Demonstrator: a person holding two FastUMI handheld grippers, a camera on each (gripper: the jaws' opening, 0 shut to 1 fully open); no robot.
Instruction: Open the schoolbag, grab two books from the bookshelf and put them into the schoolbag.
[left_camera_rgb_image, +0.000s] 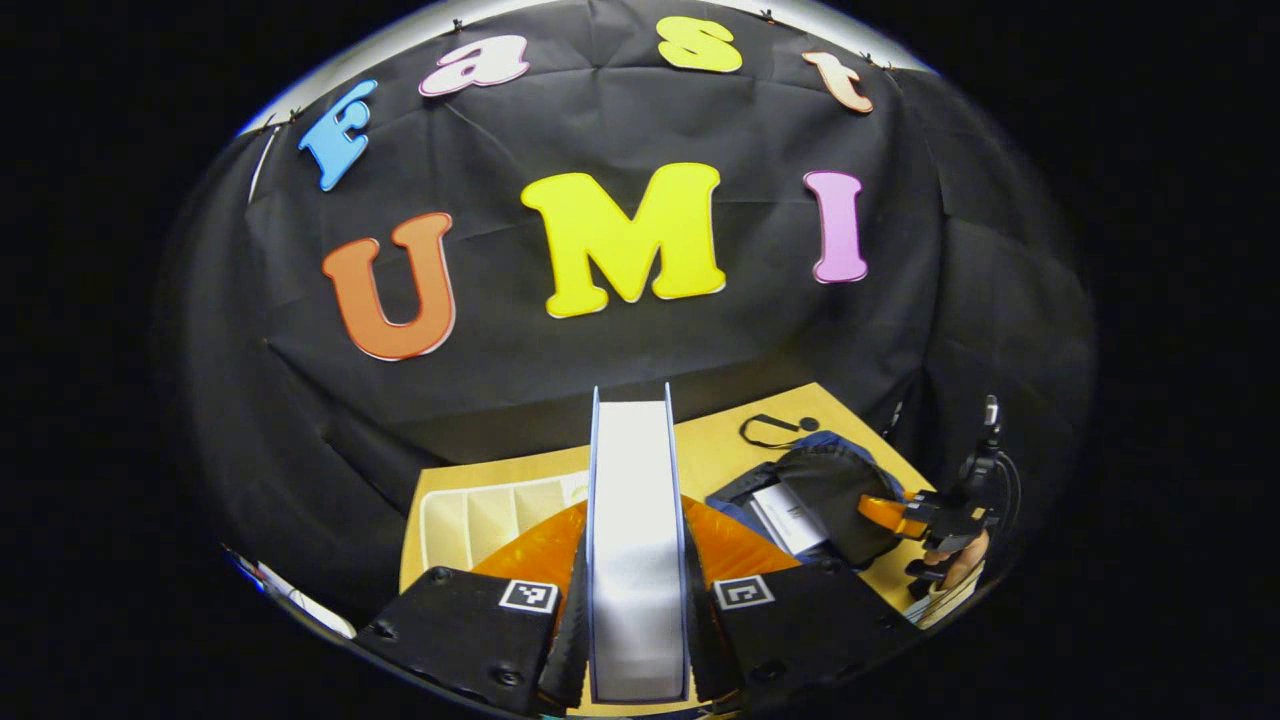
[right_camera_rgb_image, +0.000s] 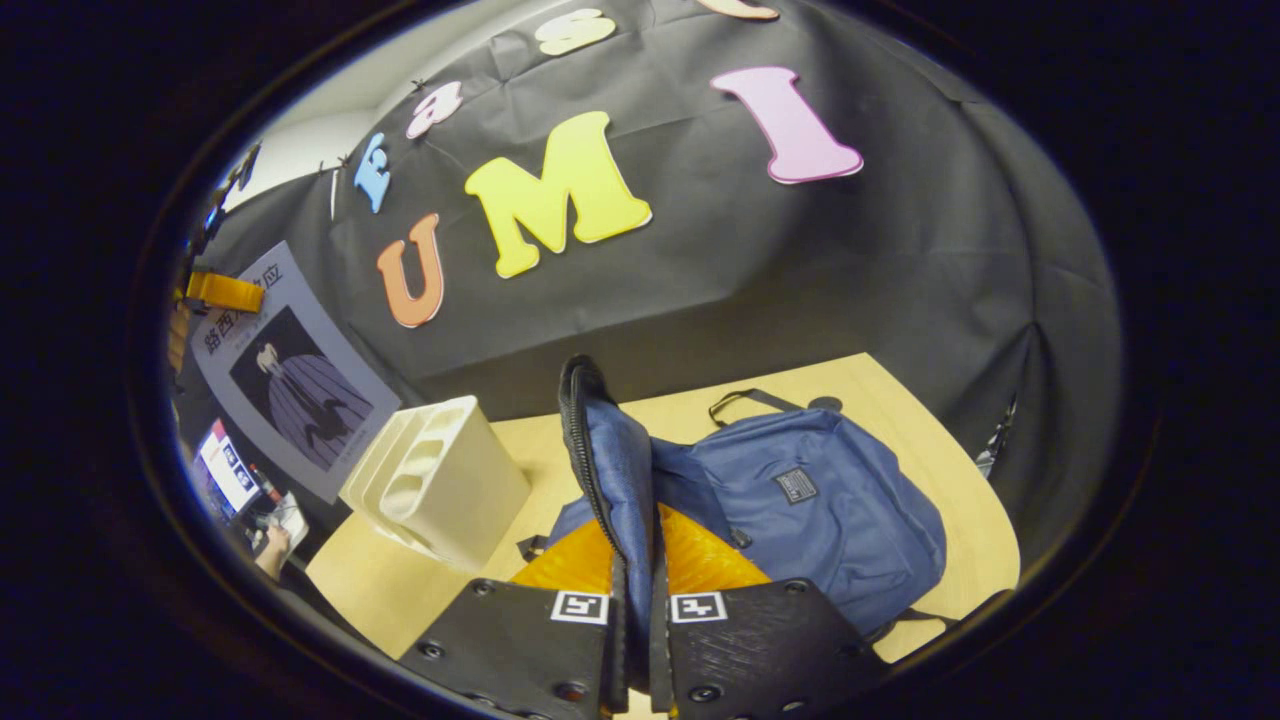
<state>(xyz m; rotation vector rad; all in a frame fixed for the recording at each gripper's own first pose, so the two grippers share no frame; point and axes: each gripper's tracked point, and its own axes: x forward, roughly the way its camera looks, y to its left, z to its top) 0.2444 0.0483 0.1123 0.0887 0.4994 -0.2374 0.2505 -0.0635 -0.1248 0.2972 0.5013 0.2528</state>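
Pale wooden table (right_camera_rgb_image: 900, 420) against the black cloth booth wall (right_camera_rgb_image: 800, 270). Navy fabric schoolbag (right_camera_rgb_image: 830, 510) lies on the table's right part, its mouth open; in the left gripper view a white book (left_camera_rgb_image: 790, 515) sits inside the dark opening. Cream plastic slotted bookshelf (right_camera_rgb_image: 440, 480) lies on the table to the left of the schoolbag, apart from it. Second book, thick with white page edges and blue-grey covers (left_camera_rgb_image: 636, 540), stands on edge, raised above the table between bookshelf and bag. Left gripper (left_camera_rgb_image: 636, 640) pinches this book, both fingers pressed on its covers. Right gripper (right_camera_rgb_image: 635, 630) is closed on the upright navy flap (right_camera_rgb_image: 610, 450) of the schoolbag's zippered opening.
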